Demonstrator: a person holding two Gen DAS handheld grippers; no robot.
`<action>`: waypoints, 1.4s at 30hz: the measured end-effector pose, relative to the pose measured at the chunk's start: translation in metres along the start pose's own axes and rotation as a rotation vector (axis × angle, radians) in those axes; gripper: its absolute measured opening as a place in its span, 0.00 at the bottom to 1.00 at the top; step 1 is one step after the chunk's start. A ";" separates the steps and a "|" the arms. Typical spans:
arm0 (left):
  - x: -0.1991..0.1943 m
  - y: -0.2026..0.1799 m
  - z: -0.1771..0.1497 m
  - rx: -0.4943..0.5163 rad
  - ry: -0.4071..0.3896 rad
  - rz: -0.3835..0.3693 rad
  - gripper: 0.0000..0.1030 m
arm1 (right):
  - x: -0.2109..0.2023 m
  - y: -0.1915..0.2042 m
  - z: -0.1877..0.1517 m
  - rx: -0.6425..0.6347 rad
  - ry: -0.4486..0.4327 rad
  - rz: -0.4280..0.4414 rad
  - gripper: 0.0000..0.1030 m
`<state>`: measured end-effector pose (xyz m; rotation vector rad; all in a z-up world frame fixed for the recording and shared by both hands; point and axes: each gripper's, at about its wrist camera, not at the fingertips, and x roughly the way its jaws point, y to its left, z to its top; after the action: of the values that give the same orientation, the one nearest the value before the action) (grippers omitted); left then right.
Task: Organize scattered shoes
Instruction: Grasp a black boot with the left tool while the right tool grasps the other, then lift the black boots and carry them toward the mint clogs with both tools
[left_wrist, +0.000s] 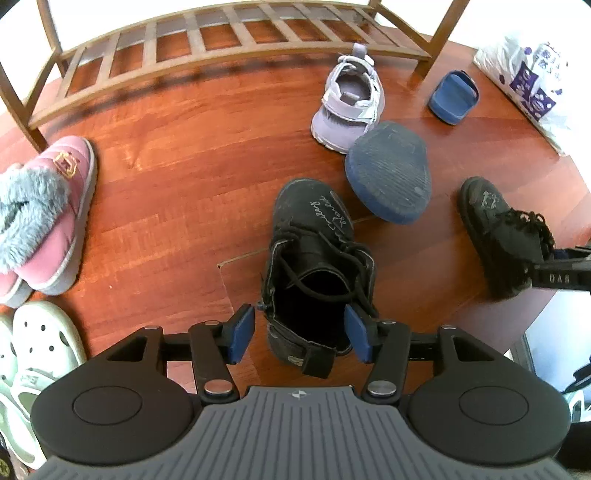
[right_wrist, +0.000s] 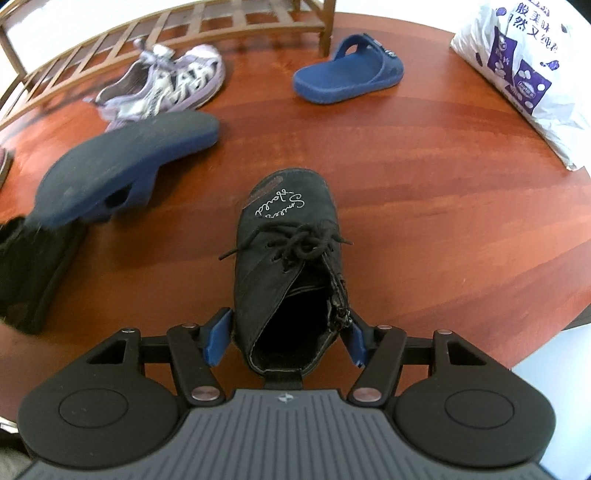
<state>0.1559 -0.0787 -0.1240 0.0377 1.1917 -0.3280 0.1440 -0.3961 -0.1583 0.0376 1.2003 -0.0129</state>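
On the wooden floor (left_wrist: 166, 192), each black boot sits between spread jaws, the left gripper (left_wrist: 299, 334) straddling one boot (left_wrist: 314, 266) and the right gripper (right_wrist: 286, 338) flanking the other boot (right_wrist: 291, 266), neither squeezed.

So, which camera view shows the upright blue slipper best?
The right wrist view: the blue slipper lies side-on there, with strap and whole sole edge visible. The left wrist view shows it smaller, end-on beside the rack leg.
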 end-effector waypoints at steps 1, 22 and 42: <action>-0.002 0.000 0.000 0.006 0.001 -0.003 0.56 | -0.001 0.003 -0.002 -0.003 0.003 0.004 0.66; -0.033 0.045 0.003 0.110 -0.038 -0.015 0.75 | -0.076 0.076 -0.006 0.091 -0.089 -0.040 0.96; -0.051 0.119 -0.009 0.101 -0.059 -0.031 0.79 | -0.026 0.228 0.034 0.123 -0.008 0.176 0.96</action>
<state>0.1631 0.0485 -0.0978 0.0966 1.1174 -0.4140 0.1731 -0.1699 -0.1167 0.2503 1.1834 0.0676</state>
